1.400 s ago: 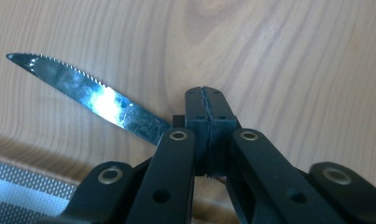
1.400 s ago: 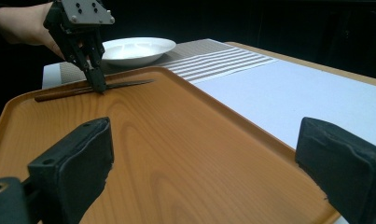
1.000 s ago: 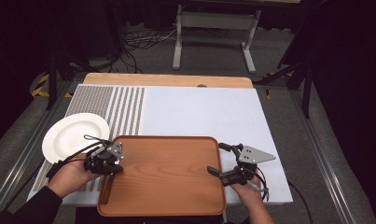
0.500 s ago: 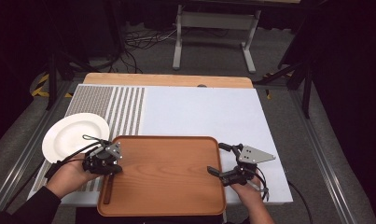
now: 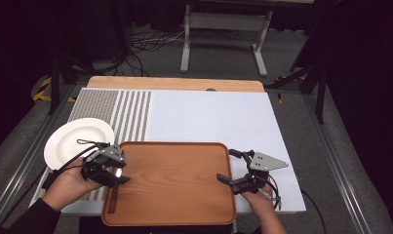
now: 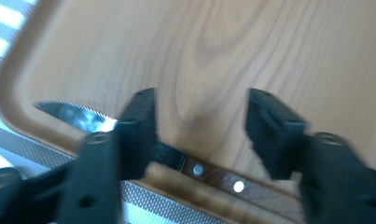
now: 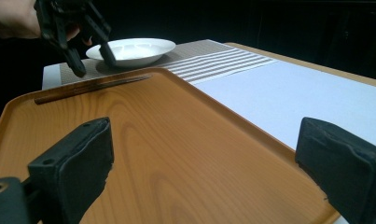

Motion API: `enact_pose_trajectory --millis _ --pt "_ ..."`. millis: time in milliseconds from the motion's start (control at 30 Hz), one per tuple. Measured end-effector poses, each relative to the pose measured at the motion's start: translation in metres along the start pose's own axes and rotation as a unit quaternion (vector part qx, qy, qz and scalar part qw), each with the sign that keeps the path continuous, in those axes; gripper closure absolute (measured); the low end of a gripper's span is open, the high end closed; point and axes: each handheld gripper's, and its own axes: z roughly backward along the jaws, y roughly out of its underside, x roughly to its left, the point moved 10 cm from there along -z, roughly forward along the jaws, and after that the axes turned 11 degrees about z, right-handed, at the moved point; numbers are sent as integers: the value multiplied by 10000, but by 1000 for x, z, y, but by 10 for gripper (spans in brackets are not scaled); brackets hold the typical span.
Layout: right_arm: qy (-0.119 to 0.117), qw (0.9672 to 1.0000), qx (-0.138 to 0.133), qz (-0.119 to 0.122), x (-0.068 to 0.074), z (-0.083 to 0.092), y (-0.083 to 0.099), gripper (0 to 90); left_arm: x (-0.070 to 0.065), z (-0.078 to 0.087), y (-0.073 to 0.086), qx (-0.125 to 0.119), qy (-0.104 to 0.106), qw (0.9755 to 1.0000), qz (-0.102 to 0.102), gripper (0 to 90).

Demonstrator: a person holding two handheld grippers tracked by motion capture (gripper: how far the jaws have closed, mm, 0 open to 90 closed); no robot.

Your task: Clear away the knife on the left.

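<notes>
Knife [image 6: 209, 172]: thin, stiff, serrated, lies along tray [image 5: 184, 195] edge, lower left; best taken by its riveted wooden handle
Left gripper [image 6: 199, 126]: jaws just opening, straddling knife, gripping nothing
Right gripper [image 7: 204, 154]: wide, empty

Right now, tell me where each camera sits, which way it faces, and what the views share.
High view: above the person's side, facing forward and down on the wooden tray; both hands and grippers show.
Left gripper view: on the left gripper, looking down at a serrated knife with a riveted wooden handle; its jaws have just been opening, pads off the knife.
Right gripper view: on the right gripper, low across the tray toward the round white plate; open jaws.
Shared: tray and knife.
</notes>
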Motion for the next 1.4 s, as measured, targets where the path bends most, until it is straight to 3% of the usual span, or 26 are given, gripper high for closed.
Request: enact_pose_trajectory --millis 100,233,467,567,767,900,1000,1100,1267,1333,1400 --pt "5 10000 -12 7 1 0 -1 50 -2 10 -5 -433 30 9991 -19 263" --pt "27 10000 -5 4 0 1 0 49 -4 22 -7 -931 -17 9957 9 156" --pt "33 10000 3 -4 1 1 0 49 1 34 -6 -1733 -138 9848 45 66" --pt "40 10000 2 -7 0 1 0 50 3 40 -3 -2113 -187 9772 82 49" --pt "42 10000 -17 -18 0 2 -1 49 4 51 5 -2889 -93 9572 160 33" --pt "54 10000 -33 -23 0 2 -1 49 5 52 12 -3275 -58 9445 233 29" --pt "70 10000 -41 -32 -1 2 -1 49 8 51 18 -3492 40 9365 329 28" --pt "93 9999 -54 -41 -2 3 -1 49 15 46 24 -3628 10 9308 449 24" --pt "92 9999 -44 -58 -2 3 0 49 24 33 35 -3667 8 9283 621 18" --pt "90 9999 -33 -63 -1 4 0 49 25 32 36 -3709 -58 9269 580 16" --pt "98 9999 -34 -53 -1 4 0 49 25 33 37 -3705 -55 9271 566 16"
